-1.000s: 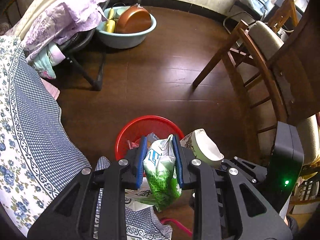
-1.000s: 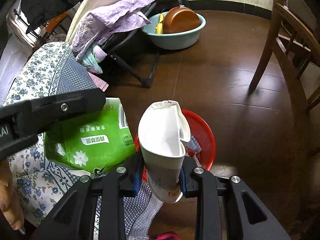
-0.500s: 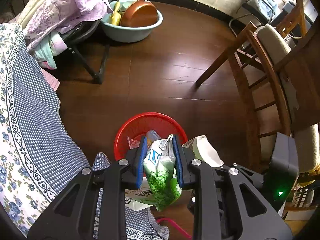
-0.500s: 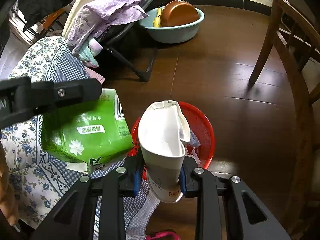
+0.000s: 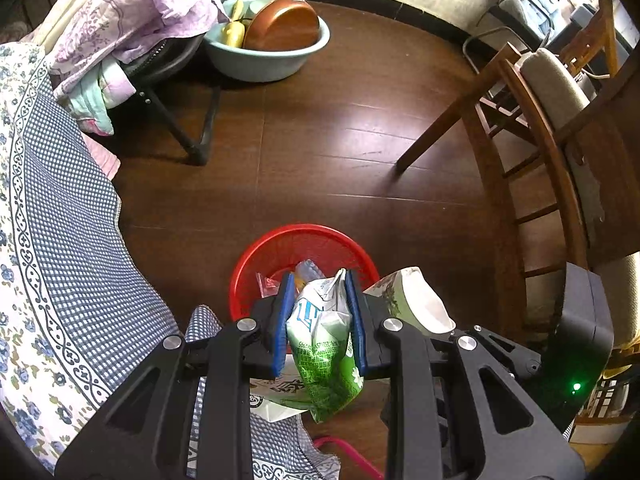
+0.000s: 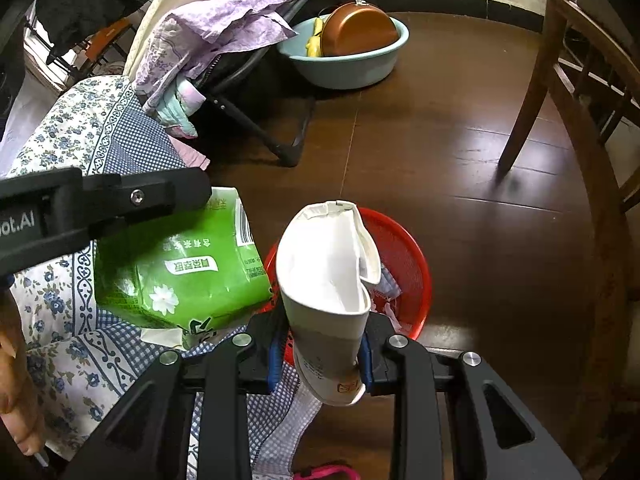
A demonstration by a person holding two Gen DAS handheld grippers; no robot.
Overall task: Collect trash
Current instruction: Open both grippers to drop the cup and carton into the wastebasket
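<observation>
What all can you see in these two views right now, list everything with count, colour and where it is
Green wrapper: one, green and white, clamped in the left gripper.
Paper cup: one, white, crushed, clamped in the right gripper.
Basket: one, red, on the floor, some trash inside.
Basin: one, pale blue, far floor, holding a copper-brown pan.
Clothes: pile, purple and cream, on a folding chair at left.
Bedspread: one, blue floral and checked, left.
Wooden chair: one, brown, right.
Left gripper: black, blue pads.
Right gripper: black, blue pads.
</observation>
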